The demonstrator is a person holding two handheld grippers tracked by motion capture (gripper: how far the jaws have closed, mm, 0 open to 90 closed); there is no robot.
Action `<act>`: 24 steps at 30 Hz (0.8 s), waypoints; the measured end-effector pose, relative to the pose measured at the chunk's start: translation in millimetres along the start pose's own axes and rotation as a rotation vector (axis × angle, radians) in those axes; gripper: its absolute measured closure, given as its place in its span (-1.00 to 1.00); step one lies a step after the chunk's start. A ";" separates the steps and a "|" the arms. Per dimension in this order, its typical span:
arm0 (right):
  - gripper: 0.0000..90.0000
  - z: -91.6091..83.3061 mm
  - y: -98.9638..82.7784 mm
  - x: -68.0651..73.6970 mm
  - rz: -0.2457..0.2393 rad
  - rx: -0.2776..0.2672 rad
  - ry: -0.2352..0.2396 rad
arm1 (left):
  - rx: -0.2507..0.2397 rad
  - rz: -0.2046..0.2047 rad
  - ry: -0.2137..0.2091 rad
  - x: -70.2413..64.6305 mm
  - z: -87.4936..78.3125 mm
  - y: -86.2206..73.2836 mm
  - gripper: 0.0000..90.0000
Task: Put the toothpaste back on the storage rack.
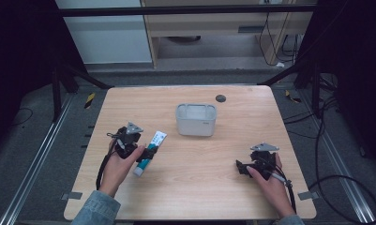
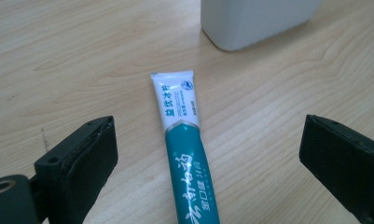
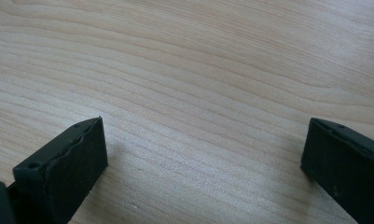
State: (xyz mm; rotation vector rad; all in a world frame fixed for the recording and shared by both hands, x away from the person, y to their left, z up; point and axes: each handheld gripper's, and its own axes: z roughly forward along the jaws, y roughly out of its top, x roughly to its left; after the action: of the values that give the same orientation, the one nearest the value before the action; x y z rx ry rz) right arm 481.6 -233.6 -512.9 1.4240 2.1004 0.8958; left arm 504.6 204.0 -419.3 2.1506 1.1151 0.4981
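Observation:
A teal and white toothpaste tube (image 1: 154,145) lies flat on the wooden table (image 1: 199,187), left of centre, its white crimped end pointing toward the far side. My left gripper (image 1: 147,153) is open and straddles the tube's middle. In the left gripper view the tube (image 2: 182,140) runs up between the two wide-apart jaws of the left gripper (image 2: 209,135), and neither pad touches it. My right gripper (image 1: 242,168) rests low at the front right, jaws pointing left. In its own view the right gripper (image 3: 203,135) stands open over bare wood.
A pale grey rectangular bin (image 1: 196,119) stands open-topped at the table's centre, just beyond the tube; its lower corner (image 2: 254,21) rises ahead of the left gripper. A small dark disc (image 1: 220,98) lies behind it. Black frame legs flank the table.

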 end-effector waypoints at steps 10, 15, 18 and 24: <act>-0.99 0.0 0.0 0.1 0.001 0.000 0.001 | 0.148 0.120 0.057 -9.9 23.4 9.9 -0.93; -0.99 0.0 0.0 0.1 0.001 0.000 0.000 | 0.177 0.152 0.057 -11.3 25.8 14.6 -0.93; -0.99 0.0 0.0 0.1 0.001 0.000 0.001 | 0.181 0.143 0.042 -12.1 27.7 16.5 -0.94; -0.99 0.0 0.0 -0.1 -0.002 0.000 -0.001 | 0.199 0.130 0.039 -12.0 33.2 20.5 -0.92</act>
State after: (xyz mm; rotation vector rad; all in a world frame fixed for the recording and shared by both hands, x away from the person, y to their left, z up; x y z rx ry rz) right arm 481.6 -233.7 -512.9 1.4213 2.1013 0.8938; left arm 529.3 173.0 -429.0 2.4073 1.0904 0.5077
